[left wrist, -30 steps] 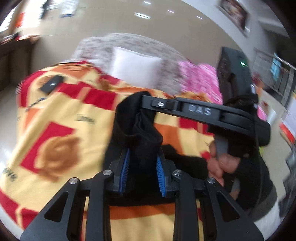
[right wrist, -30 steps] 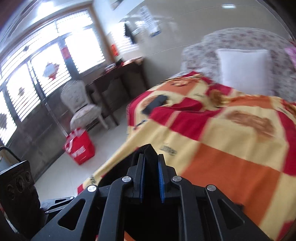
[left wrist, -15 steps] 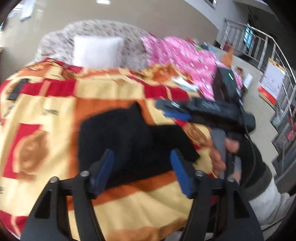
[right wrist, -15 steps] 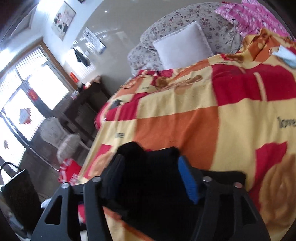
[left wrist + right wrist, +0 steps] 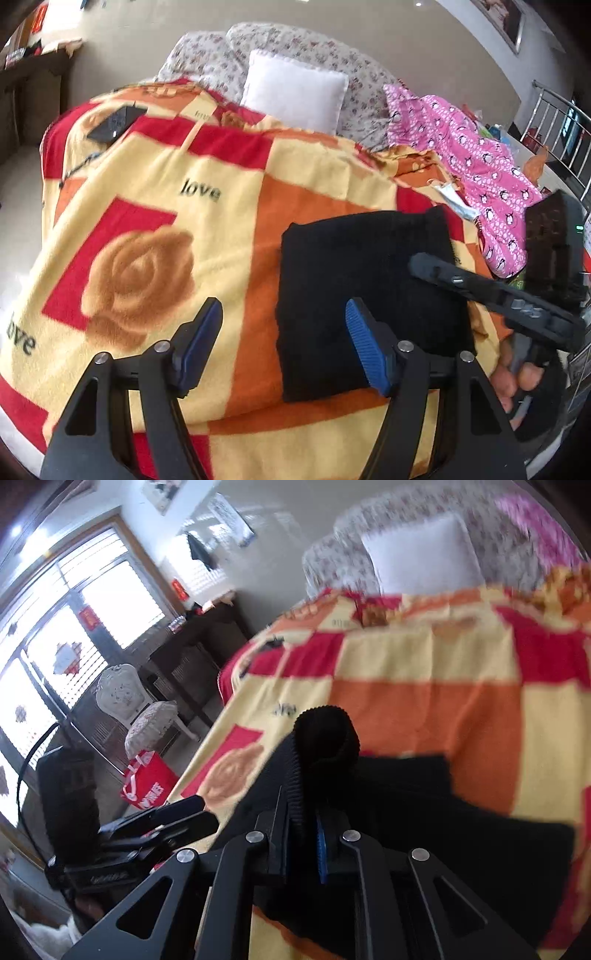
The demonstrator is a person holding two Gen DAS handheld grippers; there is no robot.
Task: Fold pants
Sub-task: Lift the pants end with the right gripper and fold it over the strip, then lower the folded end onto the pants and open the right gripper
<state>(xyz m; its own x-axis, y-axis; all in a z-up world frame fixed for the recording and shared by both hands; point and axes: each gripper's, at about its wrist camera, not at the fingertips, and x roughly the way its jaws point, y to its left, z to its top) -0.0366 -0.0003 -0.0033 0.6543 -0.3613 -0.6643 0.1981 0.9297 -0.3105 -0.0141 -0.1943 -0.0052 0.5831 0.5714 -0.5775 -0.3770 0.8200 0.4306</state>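
The black pants (image 5: 365, 280) lie folded in a rough square on the orange, yellow and red blanket (image 5: 155, 206). My left gripper (image 5: 284, 347) is open and empty, hovering just left of and above the pants' near edge. My right gripper (image 5: 428, 264) reaches in from the right over the pants. In the right wrist view the right gripper (image 5: 304, 812) is shut on a ribbed edge of the pants (image 5: 327, 734), lifting it while the rest (image 5: 461, 834) lies flat on the blanket (image 5: 424, 701).
A white pillow (image 5: 295, 94) and floral bedding (image 5: 207, 59) sit at the bed's head. Pink pyjamas (image 5: 476, 155) lie at the right. A dark flat device (image 5: 114, 123) rests far left on the blanket. A white chair (image 5: 129, 701) and red bag (image 5: 147, 786) stand on the floor.
My left gripper let go of the pants, opened and drew back to the left. My right gripper opened half a second ago and has now shut on the pants' edge.
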